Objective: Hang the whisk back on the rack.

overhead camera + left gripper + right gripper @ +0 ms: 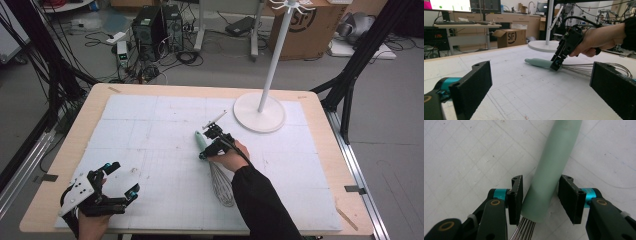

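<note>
Right gripper (pixel 540 200): tipped down onto the whisk, one jaw on each side of the handle end where the wires come out. In the right gripper view the left jaw looks close to touching the handle and a thin gap shows at the right jaw — narrow, straddling, not clearly clamped.
Whisk (pixel 214 165): lying flat on the white mat; green handle (pixel 552 167) runs forward from between the right gripper's jaws, wire loops (pixel 596 68) trail back under the hand.
Right hand (pixel 602 38): wrapped round the gripper body, dark sleeve behind it; the left gripper view shows the jaw tips down at the mat beside the handle.
Left gripper (pixel 118 179): held low at the near left part of the mat, well apart from the whisk. Jaws wide apart, nothing between them — bare mat shows in the gap.
Left hand (pixel 92 225): at the table's near edge, gripping the left gripper from behind.
Mat (pixel 150 125): white, faint grid lines, covers most of the wooden table (pixel 87 107).
Stand (pixel 260 111): white pole on a round base, on the mat beyond the right gripper's tips, apart from the whisk.
Small rod (pixel 216 119): thin, pale, lying just past the right gripper; I cannot tell what it is.
</note>
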The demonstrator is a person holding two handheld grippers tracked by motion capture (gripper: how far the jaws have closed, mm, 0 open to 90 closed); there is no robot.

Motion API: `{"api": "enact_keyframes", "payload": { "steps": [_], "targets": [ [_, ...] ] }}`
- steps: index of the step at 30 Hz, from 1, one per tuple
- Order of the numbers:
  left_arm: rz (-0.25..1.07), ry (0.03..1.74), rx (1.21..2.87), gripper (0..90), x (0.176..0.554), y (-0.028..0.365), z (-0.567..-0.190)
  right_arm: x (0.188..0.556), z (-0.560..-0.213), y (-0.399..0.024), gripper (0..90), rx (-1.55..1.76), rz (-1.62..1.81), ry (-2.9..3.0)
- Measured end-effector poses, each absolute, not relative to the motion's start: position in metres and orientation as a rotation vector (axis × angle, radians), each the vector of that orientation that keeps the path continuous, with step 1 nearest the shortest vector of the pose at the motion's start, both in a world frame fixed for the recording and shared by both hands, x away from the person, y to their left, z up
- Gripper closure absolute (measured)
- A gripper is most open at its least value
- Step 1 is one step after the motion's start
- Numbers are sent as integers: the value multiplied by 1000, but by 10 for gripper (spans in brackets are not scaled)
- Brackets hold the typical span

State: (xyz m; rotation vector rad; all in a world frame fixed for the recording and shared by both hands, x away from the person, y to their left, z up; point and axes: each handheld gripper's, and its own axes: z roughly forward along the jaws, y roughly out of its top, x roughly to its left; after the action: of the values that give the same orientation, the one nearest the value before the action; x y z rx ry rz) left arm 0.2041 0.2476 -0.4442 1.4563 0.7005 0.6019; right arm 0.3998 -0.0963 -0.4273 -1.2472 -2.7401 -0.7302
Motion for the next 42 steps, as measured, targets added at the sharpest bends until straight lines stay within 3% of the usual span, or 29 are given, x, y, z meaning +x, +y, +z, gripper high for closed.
{"api": "enact_keyframes", "payload": {
  "steps": [7, 19, 29, 42],
  "targets": [
    [605, 703, 1454, 47, 204, 248, -444, 402, -426, -93, 558, -1226, -676, -2767],
    [607, 710, 1451, 47, 203, 249, -444, 406, -424, -93, 688, -1290, -627, -2761],
    [608, 712, 1448, 47, 202, 251, -444, 403, -421, -93, 694, -1263, -624, -2803],
    [613, 716, 1449, 47, 202, 251, -444, 391, -387, -119, 694, -1222, -882, -2728]
  ]
}}
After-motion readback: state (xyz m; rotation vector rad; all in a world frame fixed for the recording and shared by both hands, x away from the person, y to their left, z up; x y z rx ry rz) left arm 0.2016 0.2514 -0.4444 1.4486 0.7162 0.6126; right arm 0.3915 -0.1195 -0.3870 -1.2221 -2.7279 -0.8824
